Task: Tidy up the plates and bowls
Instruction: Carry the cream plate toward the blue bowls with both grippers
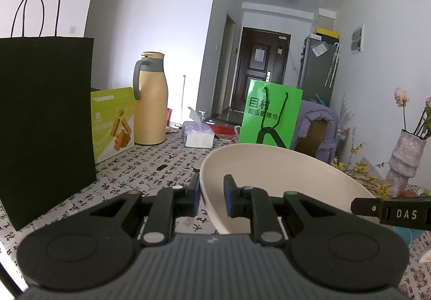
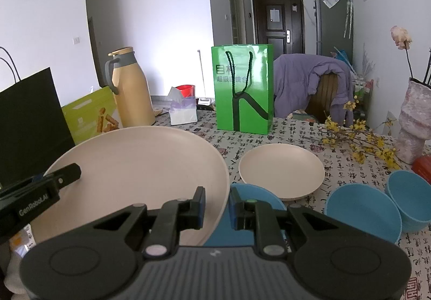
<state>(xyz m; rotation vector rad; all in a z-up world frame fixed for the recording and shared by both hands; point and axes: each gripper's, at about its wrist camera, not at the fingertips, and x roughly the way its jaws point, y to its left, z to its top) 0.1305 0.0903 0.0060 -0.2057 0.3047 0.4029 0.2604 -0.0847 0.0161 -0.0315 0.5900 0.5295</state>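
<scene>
A large beige plate [image 1: 282,176] [image 2: 134,170] is held by both grippers, one on each side. My left gripper [image 1: 211,197] is shut on its left rim. My right gripper [image 2: 216,205] is shut on its right rim. Each gripper also shows in the other's view: the right gripper [image 1: 390,212] at the plate's right edge, the left gripper [image 2: 40,189] at its left edge. A smaller beige plate [image 2: 281,170] lies on the table to the right. A blue bowl [image 2: 256,197] is partly hidden behind my right gripper. Two more blue bowls [image 2: 363,208] [image 2: 412,200] sit further right.
The table [image 2: 336,138] has a calligraphy-print cloth. A black paper bag [image 1: 45,116], snack box [image 1: 113,122], tan thermos [image 1: 150,100], tissue pack [image 1: 198,135] and green bag [image 2: 242,89] stand along the left and back. A vase [image 2: 414,122] and yellow flowers [image 2: 358,138] are at the right.
</scene>
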